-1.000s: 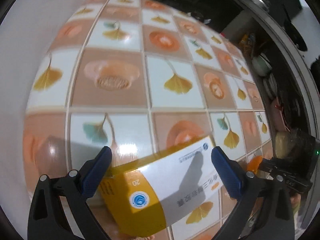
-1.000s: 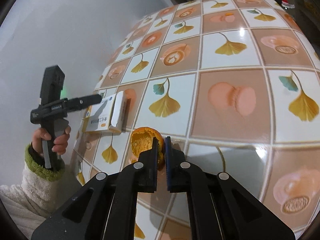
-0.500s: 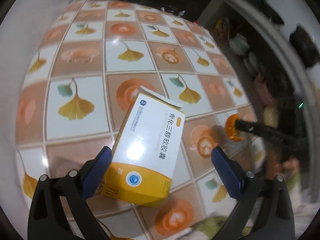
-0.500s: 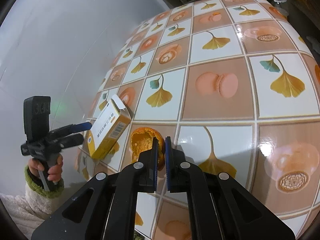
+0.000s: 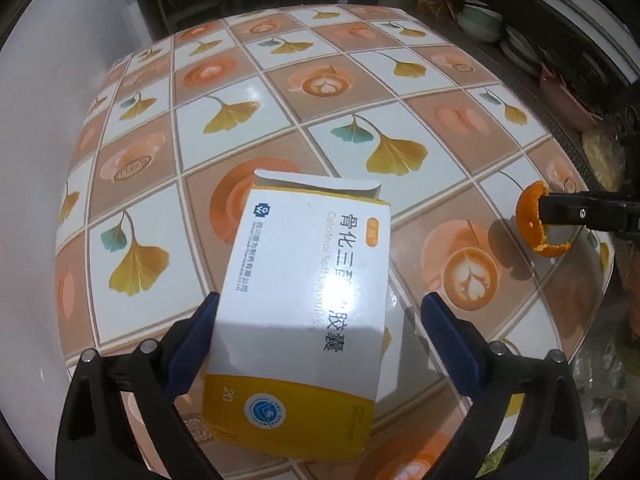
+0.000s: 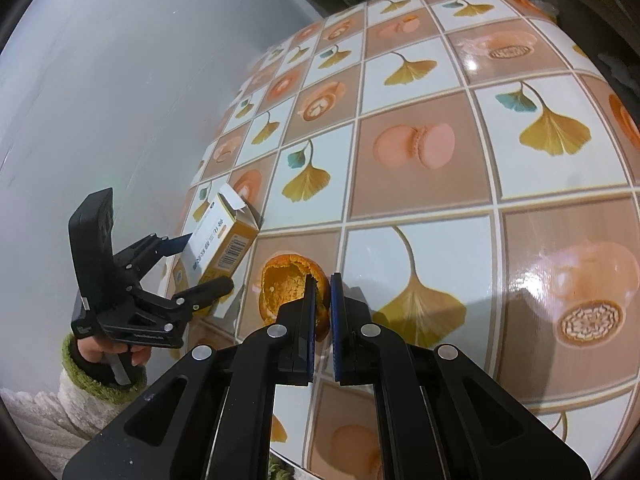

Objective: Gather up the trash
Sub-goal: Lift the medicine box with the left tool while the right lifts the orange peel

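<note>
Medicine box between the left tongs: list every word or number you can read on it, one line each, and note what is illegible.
On the medicine box:
"骨化三醇软胶囊", large, partly under glare
"Calcitriol Soft Capsules", faint, partly washed out
"20", on the yellow band
Small line beside the top logo: too small to read
Barcode digits: too small to read

A home dining spot: a table (image 5: 280, 92) with patterned oilcloth, stacked bowls (image 5: 480, 24) on a shelf behind.

L gripper (image 5: 316, 332) agape, R gripper (image 6: 322, 294) pinched
</note>
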`<state>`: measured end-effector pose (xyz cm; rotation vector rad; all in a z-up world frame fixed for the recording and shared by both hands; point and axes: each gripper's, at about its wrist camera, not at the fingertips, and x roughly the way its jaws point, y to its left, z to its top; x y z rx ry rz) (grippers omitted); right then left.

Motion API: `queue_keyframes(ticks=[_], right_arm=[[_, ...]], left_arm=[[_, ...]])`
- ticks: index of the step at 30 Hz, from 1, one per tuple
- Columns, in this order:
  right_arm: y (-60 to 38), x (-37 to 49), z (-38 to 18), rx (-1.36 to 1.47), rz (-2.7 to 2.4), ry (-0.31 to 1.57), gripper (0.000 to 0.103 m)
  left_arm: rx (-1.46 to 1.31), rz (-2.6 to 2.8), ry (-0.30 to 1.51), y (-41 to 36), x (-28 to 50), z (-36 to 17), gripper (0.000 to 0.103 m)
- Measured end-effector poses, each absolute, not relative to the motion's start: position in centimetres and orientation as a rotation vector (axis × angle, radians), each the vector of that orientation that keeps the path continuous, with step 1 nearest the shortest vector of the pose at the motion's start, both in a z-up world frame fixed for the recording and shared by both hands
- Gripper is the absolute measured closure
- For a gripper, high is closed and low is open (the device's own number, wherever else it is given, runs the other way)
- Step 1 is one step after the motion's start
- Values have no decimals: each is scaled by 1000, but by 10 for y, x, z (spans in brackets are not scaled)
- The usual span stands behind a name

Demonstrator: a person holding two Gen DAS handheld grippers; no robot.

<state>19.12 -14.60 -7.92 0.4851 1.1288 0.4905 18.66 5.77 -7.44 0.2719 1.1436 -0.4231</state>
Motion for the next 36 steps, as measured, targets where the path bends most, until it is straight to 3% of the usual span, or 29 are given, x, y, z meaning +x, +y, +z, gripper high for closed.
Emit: queue_keyframes(ticks=[10, 36], right_arm=[[-154, 185, -81, 529, 484, 1116, 98], [-191, 158, -61, 589, 469, 1041, 98]], left_arm=[[221, -406, 1135, 60, 186, -77, 29], [199, -482, 1013, 27, 173, -33, 30]])
